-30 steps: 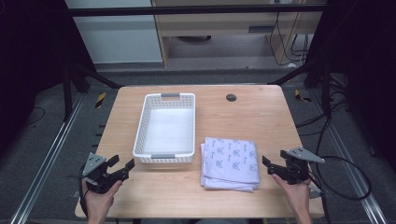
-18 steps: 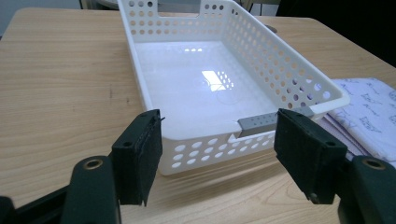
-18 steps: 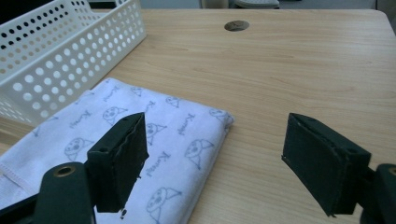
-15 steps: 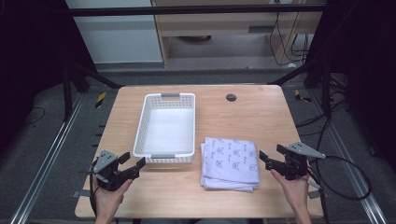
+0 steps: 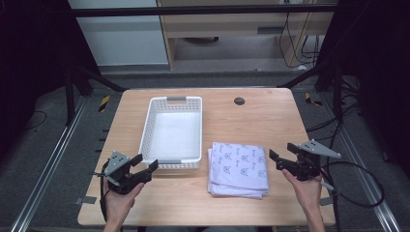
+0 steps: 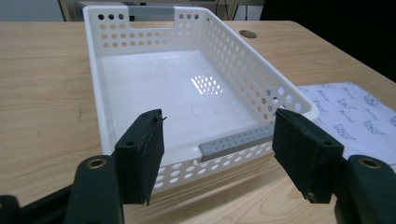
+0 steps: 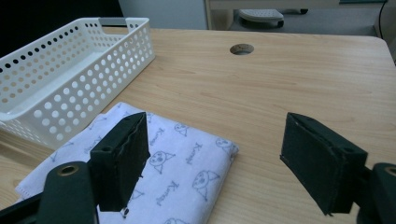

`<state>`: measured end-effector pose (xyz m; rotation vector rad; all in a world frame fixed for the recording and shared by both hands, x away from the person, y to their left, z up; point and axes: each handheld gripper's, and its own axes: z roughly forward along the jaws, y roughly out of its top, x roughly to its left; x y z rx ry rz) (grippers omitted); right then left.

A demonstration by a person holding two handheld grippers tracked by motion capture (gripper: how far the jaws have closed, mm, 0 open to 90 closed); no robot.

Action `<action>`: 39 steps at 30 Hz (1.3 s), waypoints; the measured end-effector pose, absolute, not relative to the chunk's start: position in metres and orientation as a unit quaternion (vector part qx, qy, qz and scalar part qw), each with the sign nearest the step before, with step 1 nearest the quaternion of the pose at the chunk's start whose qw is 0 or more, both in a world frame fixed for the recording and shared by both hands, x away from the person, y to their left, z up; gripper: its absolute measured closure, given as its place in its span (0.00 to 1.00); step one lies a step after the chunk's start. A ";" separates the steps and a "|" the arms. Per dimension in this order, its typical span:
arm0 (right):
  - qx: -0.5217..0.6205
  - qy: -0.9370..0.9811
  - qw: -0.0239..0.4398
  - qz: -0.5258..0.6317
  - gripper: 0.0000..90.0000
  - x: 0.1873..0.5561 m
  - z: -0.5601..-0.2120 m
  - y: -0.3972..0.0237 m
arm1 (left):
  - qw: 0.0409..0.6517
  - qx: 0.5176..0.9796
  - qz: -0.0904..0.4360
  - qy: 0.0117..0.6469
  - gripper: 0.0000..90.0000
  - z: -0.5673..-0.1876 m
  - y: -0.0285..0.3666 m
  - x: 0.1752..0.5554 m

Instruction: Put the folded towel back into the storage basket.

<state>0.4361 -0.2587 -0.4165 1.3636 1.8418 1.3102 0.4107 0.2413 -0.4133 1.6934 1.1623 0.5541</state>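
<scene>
A white perforated basket (image 5: 145,136) with grey handles stands empty on the left half of the wooden table. To its right lies a folded pale cloth (image 5: 238,168) printed with small figures. My left gripper (image 5: 146,162) is open just off the basket's near left corner, pointing right along its near wall. In the left gripper view the open left gripper (image 6: 217,158) frames the basket's (image 6: 93,70) near grey handle, with the cloth (image 6: 355,116) at the right. My right gripper (image 5: 282,152) is open a little right of the cloth, pointing left. The right gripper view has the open right gripper (image 7: 215,158) over the cloth's (image 7: 187,158) corner, holding nothing.
A dark round cable hole (image 5: 239,101) sits in the table (image 5: 270,121) near its far edge. Cables trail off the right side by the right hand. Bare wood lies beyond the cloth and right of the basket (image 7: 70,79).
The left hand has moved right, bringing its gripper up to the basket's near left corner. The right gripper has lifted slightly beside the cloth. Basket and cloth have not moved.
</scene>
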 end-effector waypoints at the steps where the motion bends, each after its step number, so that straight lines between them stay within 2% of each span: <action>1: 0.497 0.679 0.251 0.479 0.27 0.437 -0.415 -0.258 | 0.486 0.697 0.227 0.475 0.37 -0.413 0.239 0.411; 18: 0.478 0.699 0.237 0.476 0.38 0.456 -0.408 -0.240 | 0.491 0.728 0.220 0.425 0.40 -0.400 0.176 0.420; 39: 0.474 0.709 0.225 0.471 0.41 0.471 -0.413 -0.230 | 0.473 0.767 0.192 0.388 0.43 -0.412 0.124 0.418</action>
